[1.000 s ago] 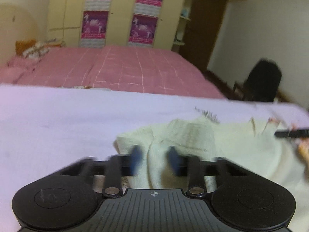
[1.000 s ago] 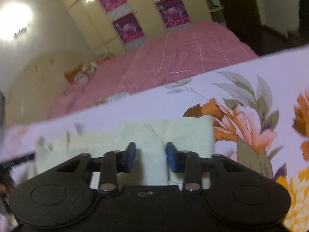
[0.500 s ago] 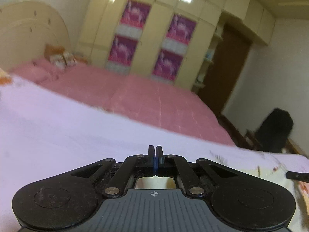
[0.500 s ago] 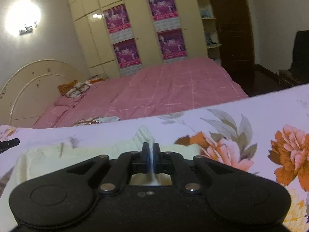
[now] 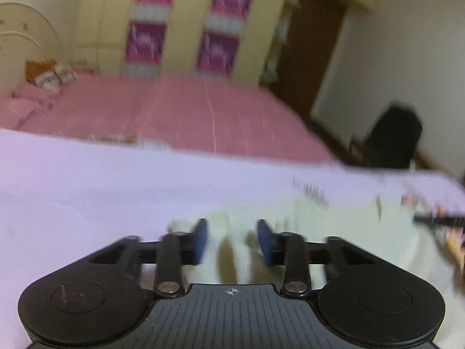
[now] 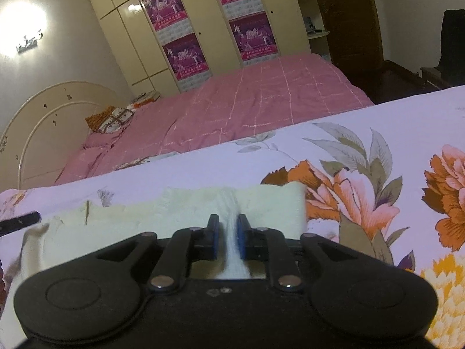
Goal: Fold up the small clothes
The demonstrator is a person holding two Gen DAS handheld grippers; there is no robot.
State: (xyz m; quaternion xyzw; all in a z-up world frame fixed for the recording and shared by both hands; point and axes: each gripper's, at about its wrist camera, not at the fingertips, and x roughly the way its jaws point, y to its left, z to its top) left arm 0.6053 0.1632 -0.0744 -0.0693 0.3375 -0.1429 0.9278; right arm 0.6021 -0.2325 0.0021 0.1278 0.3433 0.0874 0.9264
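Note:
A pale yellow-white small garment (image 5: 343,232) lies on the floral sheet, also in the right wrist view (image 6: 174,218). My left gripper (image 5: 232,240) is open, its blue pads either side of a raised ridge of the cloth at the garment's left end. My right gripper (image 6: 228,238) has its jaws a narrow gap apart around a ridge of the cloth near the garment's right end; whether the pads still pinch it is unclear. The other gripper's black tip shows at the edge of each view (image 5: 438,220) (image 6: 20,221).
The lilac sheet with orange flowers (image 6: 363,180) covers the work surface. Behind it is a pink bed (image 6: 247,110), a cream wardrobe with purple posters (image 6: 209,20), a dark door and a black chair (image 5: 395,136).
Both grippers closed on the cloth and lifted half a second ago. Now they are back down at the sheet; the left jaws have opened wide, the right jaws have parted slightly.

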